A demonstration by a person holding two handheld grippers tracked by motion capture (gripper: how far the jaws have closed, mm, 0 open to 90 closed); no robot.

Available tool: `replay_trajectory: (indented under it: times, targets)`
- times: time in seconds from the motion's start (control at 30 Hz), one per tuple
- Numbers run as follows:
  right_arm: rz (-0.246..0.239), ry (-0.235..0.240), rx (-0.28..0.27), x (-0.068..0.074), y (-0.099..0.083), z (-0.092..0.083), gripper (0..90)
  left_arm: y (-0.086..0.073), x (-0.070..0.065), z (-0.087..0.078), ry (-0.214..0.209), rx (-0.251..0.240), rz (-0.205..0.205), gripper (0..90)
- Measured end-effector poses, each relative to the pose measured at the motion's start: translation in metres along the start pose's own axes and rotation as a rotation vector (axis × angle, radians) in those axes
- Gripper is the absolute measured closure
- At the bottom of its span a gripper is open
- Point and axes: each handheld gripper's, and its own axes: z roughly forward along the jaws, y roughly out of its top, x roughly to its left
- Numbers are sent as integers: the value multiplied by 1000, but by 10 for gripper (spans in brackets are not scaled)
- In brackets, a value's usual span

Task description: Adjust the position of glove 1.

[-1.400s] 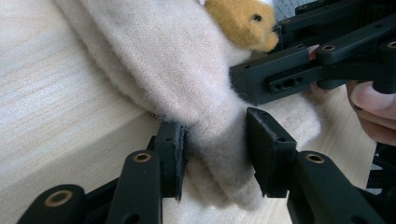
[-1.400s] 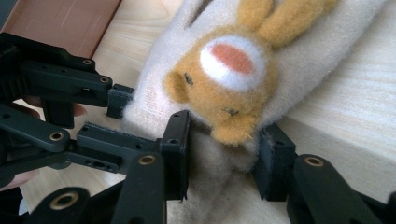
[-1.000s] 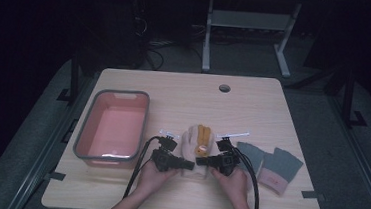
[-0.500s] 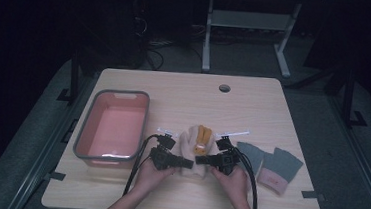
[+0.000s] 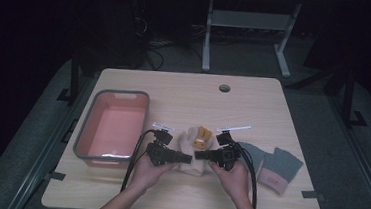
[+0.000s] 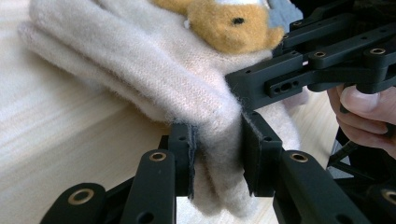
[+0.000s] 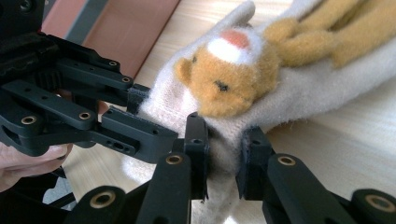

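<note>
A cream knitted glove (image 5: 189,147) with an orange bear patch (image 5: 201,136) lies at the table's near middle. My left gripper (image 5: 188,159) is shut on the glove's cuff edge from the left; the left gripper view shows cream wool (image 6: 212,135) pinched between its jaws, the bear face (image 6: 229,21) beyond. My right gripper (image 5: 198,155) is shut on the same cuff from the right, its jaws squeezing wool (image 7: 224,140) just below the bear (image 7: 229,79). Both grippers' tips nearly meet, each held by a hand.
A pink tub with a grey rim (image 5: 86,139) stands left of the glove. A grey glove with a pink cuff (image 5: 274,166) lies to the right. The table has a cable hole (image 5: 224,88) at the back.
Both grippers have risen slightly with the cream glove's cuff pinched in them. Nothing else has shifted.
</note>
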Motion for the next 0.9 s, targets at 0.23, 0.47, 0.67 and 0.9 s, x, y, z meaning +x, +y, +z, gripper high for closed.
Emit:
replay_trajectory:
  times: [0.23, 0.47, 0.67, 0.9]
  targets:
    - [-14, 14, -17, 8, 9, -9, 770, 7, -5, -11, -3, -24, 11, 683]
    - [-13, 37, -36, 14, 18, -16, 771, 16, -8, -23, -12, -38, 25, 684]
    - [-29, 42, -46, 21, 30, -21, 771, 26, -9, -35, -20, -55, 31, 684]
    - [-51, 48, -43, 31, 48, -24, 771, 37, -7, -49, -28, -70, 38, 684]
